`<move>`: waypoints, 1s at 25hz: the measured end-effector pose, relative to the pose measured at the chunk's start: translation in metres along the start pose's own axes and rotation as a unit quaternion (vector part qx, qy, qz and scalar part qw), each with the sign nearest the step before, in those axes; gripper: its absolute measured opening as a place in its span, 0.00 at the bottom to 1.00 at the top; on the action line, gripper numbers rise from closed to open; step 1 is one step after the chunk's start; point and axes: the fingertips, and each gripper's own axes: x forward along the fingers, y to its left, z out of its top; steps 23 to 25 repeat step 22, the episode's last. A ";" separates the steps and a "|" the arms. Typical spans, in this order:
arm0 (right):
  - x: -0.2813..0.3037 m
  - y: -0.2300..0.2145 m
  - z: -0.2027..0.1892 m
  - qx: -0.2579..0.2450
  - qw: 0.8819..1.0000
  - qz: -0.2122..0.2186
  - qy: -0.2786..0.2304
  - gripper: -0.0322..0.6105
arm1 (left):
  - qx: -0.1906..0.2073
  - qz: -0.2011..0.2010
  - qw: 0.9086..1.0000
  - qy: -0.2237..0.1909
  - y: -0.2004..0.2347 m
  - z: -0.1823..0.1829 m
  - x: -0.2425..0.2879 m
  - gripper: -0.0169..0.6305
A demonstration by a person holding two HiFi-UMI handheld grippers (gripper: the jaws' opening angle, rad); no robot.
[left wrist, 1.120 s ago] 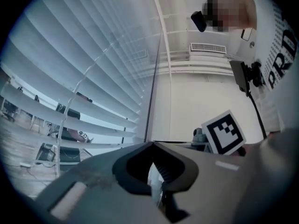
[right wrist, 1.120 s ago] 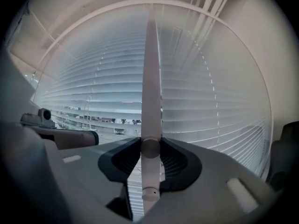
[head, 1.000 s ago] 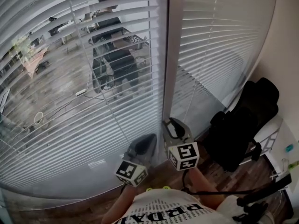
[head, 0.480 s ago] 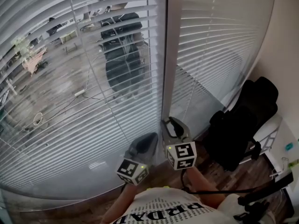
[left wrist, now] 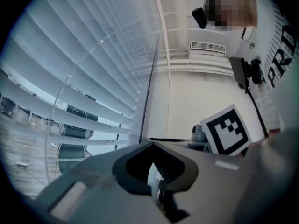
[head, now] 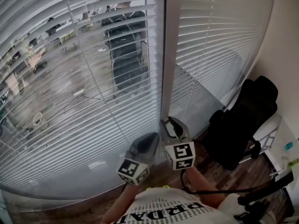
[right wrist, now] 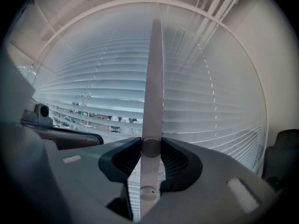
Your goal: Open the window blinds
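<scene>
The job looks roughly half done. The left blind (head: 70,101) has its slats tilted flat enough that the street and parked cars (head: 122,55) show through the gaps, though the slats hang down over the whole pane and are not raised. The right blind (head: 219,45) reads as a closed white sheet with nothing visible behind it, so it seems to be what is left.

The wand (right wrist: 152,101), a pale round rod, hangs in front of the upright frame between the two blinds. I cannot tell which blind it drives. The right gripper (right wrist: 151,148) has its fingers (right wrist: 175,160) clamped on the wand's lower end, one pad on either side, so the tilting step appears to be in hand. The left gripper (left wrist: 152,144) sits just beside it, near the bottom edge of the left blind, with its fingers together at the tips and nothing held that I can make out.

A black chair (head: 243,125) stands by the right wall on the wooden floor (head: 219,174).

The only readable writing is the large dark print on the person's white shirt (head: 163,209). It is upside down in the head view, and the left gripper view shows its first letters, "PRD". The marker cubes carry only black-and-white square patterns, with no words.
</scene>
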 end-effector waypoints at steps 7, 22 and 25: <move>0.001 0.001 0.011 0.005 1.000 0.004 -0.002 0.25 | -0.003 -0.001 1.000 0.003 -0.002 0.008 0.005 0.01; 0.002 0.021 0.013 -0.006 1.000 0.026 0.001 0.25 | -0.012 0.015 1.000 0.000 -0.001 0.011 -0.009 0.01; 0.002 0.021 0.013 -0.006 1.000 0.026 0.001 0.25 | -0.012 0.015 1.000 0.000 -0.001 0.011 -0.009 0.01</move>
